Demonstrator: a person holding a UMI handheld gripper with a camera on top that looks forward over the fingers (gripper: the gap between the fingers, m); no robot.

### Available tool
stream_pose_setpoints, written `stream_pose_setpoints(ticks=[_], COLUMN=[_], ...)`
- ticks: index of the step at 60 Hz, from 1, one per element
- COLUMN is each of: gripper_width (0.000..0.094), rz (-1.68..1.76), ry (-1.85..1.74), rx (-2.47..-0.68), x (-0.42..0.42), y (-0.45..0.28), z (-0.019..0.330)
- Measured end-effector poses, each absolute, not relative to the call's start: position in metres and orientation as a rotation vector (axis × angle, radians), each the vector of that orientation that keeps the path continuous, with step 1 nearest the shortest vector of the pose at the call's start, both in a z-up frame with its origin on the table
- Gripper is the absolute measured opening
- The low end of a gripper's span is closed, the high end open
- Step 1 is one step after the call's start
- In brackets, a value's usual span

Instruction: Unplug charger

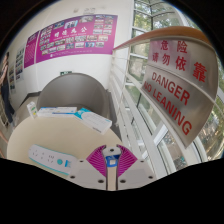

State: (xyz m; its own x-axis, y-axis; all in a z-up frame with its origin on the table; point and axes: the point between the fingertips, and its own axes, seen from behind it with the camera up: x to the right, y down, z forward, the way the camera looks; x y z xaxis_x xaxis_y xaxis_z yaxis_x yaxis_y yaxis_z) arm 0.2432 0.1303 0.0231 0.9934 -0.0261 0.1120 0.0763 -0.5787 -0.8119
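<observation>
My gripper (pixel 109 157) is shut on a small white charger with a blue face (pixel 108 156), pinched between the two magenta pads (pixel 97 160). A white power strip (pixel 50 157) with blue-marked sockets lies on the white table (pixel 70 135), just left of the fingers. The charger sits apart from the strip, and I see no plug in the strip's near sockets. The charger's lower part is hidden by the fingers.
A white flat box or paper (pixel 88 120) lies on the table beyond the strip. A glass railing with a red "DANGER NO LEANING" sign (pixel 178 95) runs along the right. Pink posters (pixel 75 38) hang on the far wall.
</observation>
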Motion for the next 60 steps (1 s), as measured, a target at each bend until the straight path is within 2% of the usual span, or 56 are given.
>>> stream_pose_setpoints(ticks=[4,5,15,18,23,25,28,32,39,50,60], gripper_width=[0.0125,0.0129,0.0275,0.0414,0.0762,0.0869,0.0836,0.0870,0.0856,0.0858,0.0855], rz=[-0.111,-0.110,-0.057,-0.038,-0.036,-0.042,-0.059,-0.071,-0.073,-0.122,-0.173], ry=[-0.019,-0.014,-0.006,-0.009,-0.020,-0.025,-0.030,-0.042,-0.037,-0.009,0.013], rx=[-2.249,-2.277,-2.312,-2.307,-2.295,-2.287,-2.271,-2.245,-2.201,-2.161,-2.178], x=[0.239,0.234,0.209,0.205,0.202,0.201,0.203,0.202,0.190,0.167,0.143], y=[0.121,0.107,0.090,0.091,0.088,0.086,0.082,0.075,0.043,-0.047,-0.142], z=[-0.011,0.002,-0.004,0.004,0.005,0.010,0.022,0.041,0.081,0.148,0.186])
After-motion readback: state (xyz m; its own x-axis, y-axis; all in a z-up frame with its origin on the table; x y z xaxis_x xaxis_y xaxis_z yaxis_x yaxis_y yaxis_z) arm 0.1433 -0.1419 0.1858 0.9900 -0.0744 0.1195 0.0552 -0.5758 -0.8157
